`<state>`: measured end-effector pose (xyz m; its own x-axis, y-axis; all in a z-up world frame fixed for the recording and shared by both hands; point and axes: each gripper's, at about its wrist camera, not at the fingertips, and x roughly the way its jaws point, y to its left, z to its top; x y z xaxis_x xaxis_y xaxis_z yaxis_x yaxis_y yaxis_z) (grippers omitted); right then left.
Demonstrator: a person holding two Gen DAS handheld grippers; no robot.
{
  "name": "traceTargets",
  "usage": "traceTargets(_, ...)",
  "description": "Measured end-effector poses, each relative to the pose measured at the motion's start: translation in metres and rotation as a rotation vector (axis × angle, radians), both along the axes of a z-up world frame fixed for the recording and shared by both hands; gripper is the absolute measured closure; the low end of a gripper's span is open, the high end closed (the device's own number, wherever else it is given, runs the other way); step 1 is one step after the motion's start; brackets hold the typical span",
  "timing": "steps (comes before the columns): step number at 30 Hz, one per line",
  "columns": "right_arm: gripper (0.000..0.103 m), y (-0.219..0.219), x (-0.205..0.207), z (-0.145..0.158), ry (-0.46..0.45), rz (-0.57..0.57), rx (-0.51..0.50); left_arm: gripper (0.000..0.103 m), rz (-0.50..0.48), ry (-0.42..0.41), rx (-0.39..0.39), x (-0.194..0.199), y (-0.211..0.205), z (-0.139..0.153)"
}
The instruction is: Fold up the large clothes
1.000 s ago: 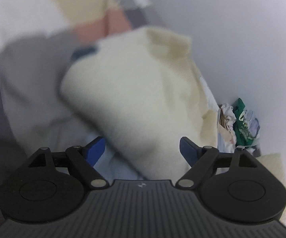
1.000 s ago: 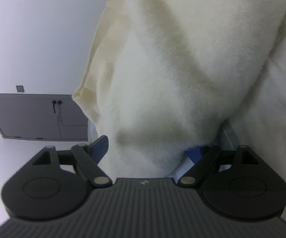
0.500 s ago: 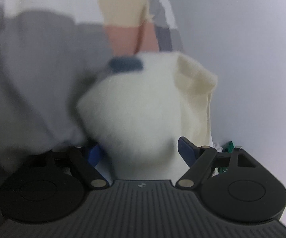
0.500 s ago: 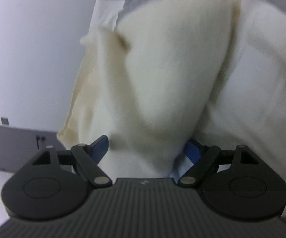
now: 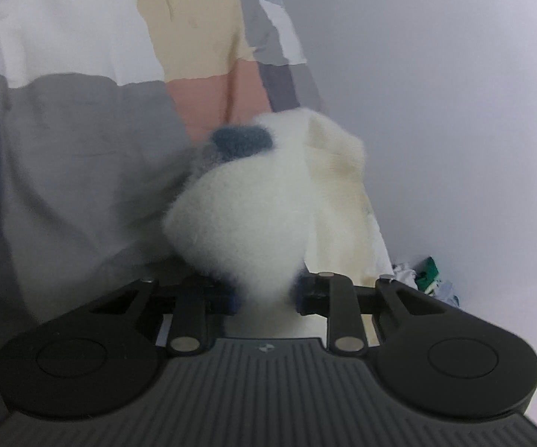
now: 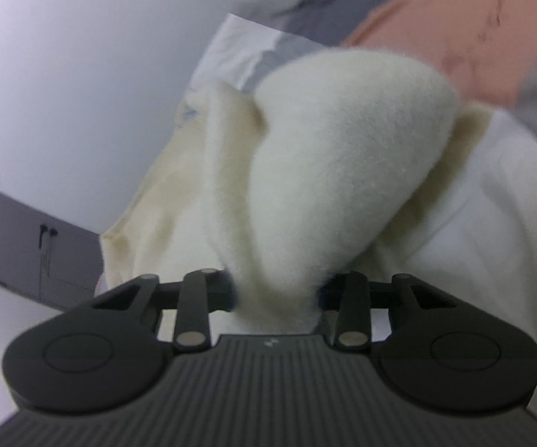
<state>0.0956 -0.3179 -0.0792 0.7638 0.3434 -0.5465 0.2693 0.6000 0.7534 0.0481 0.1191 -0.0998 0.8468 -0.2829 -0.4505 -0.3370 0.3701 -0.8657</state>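
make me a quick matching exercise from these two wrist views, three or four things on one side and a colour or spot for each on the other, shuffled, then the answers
Things:
1. fluffy garment
2. fuzzy patch on its top edge
3. cabinet
4. crumpled heap

Colours or spots:
A. grey, left edge of the right wrist view
B. cream, bunched between the closing jaws of the left gripper and of the right gripper
C. green and white, low against the wall
D. dark blue

Pairs: 1-B, 2-D, 3-A, 4-C

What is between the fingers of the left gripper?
A bunch of the fluffy cream garment sits in the closing left gripper. The fabric covers the blue pads, so their contact faces cannot be seen.
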Motion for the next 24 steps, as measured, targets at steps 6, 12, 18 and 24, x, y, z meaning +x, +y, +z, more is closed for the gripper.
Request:
traceTargets(6,0.065,-0.002,-0.029,0.034,-0.072,0.042,-0.027,0.073,0.002,-0.091,0.013,-0.030,0.002,0.022)
traceTargets(12,0.065,-0.005,-0.059,0.063,-0.126,0.073,-0.047,0.073,-0.021,-0.110,0.021,-0.062,0.003,0.045)
traceTargets(18,0.065,-0.019,-0.081,0.073,-0.128,0.092,-0.049,0.072,-0.060,-0.127,0.009,-0.095,-0.001,0.061)
traceTargets(24,0.054,-0.022,-0.067,0.057,-0.035,0.128,-0.060,0.031,-0.091,-0.098,-0.046,-0.087,-0.001,0.048)
